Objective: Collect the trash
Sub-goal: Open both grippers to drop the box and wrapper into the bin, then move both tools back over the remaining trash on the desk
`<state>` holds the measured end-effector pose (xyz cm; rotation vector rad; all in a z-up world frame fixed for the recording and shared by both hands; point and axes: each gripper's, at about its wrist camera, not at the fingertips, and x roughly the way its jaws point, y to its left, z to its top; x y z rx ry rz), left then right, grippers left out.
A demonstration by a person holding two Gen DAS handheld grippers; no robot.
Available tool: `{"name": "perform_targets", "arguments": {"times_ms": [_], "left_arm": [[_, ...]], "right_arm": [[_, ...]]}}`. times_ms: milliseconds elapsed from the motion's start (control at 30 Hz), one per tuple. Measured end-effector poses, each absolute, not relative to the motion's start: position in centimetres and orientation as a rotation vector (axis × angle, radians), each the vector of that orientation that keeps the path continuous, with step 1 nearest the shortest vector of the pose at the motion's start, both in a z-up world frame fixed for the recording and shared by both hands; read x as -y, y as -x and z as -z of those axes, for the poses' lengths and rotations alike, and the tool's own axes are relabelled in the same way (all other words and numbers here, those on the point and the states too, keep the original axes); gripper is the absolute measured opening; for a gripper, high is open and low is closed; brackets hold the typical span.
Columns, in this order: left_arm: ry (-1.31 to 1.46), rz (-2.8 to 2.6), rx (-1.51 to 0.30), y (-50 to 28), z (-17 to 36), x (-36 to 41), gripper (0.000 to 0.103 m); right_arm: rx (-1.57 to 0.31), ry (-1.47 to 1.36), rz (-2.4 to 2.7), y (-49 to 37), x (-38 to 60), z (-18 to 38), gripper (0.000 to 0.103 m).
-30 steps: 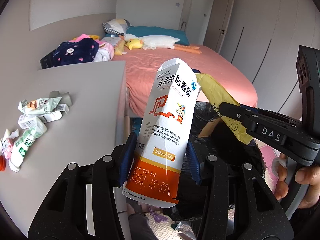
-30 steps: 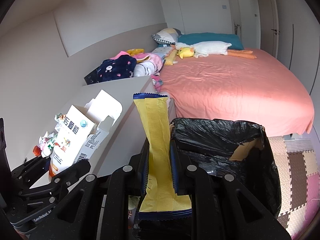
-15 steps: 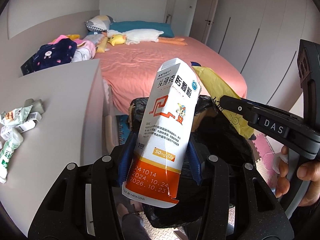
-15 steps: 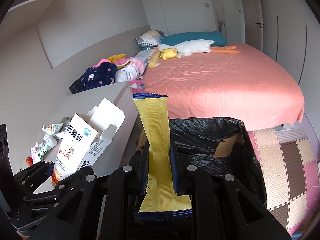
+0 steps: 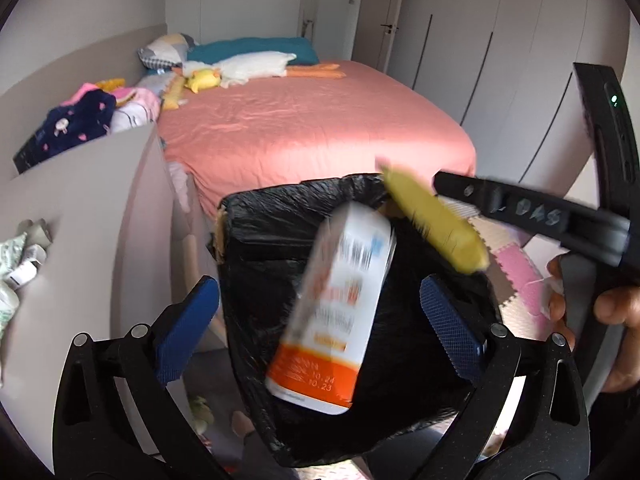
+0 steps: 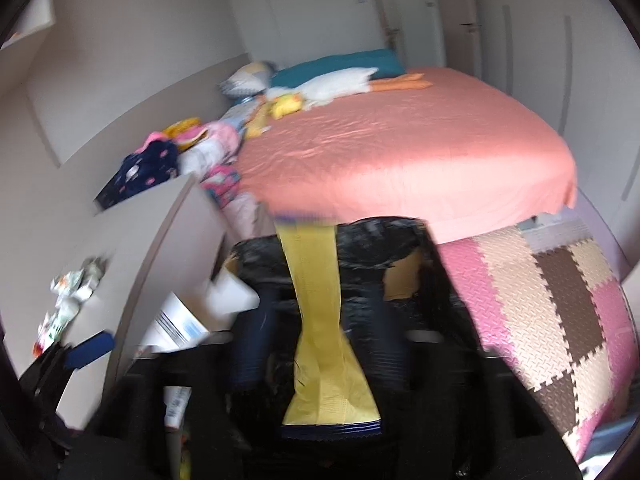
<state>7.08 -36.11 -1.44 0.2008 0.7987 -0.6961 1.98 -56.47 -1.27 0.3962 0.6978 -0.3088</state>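
Grey cabinet top (image 5: 80, 208) carries crumpled wrappers (image 5: 20, 256) at its left edge; pink-sheeted bed (image 5: 304, 128) carries pillows (image 5: 256, 46), plush duck (image 5: 204, 78)

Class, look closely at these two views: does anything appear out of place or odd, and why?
The white and orange box hangs blurred and tilted between the open left gripper, untouched by its blue pads, apparently dropping into the black-lined bin. More trash remains on the tabletop.

A pink-sheeted bed (image 5: 312, 128) carries a teal pillow (image 5: 256, 46), beside a grey cabinet (image 5: 80, 216) and foam floor mats (image 6: 540, 300).
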Motion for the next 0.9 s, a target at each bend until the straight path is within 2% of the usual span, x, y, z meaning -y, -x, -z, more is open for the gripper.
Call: {"name": "perform_targets", "arguments": {"times_ms": [300,900], "left_arm": [[-0.224,0.649,-0.809,-7.3,2.1,35.6,0.097],[-0.18,0.605,-0.8,-7.5,2.1,32.1,0.097]], "right_arm": [[-0.675,-0.419,0.335,-1.4,57.5,1.3,0.091],[-0.704,-0.365,0.232,-3.3,53.0,1.6,0.091]]}}
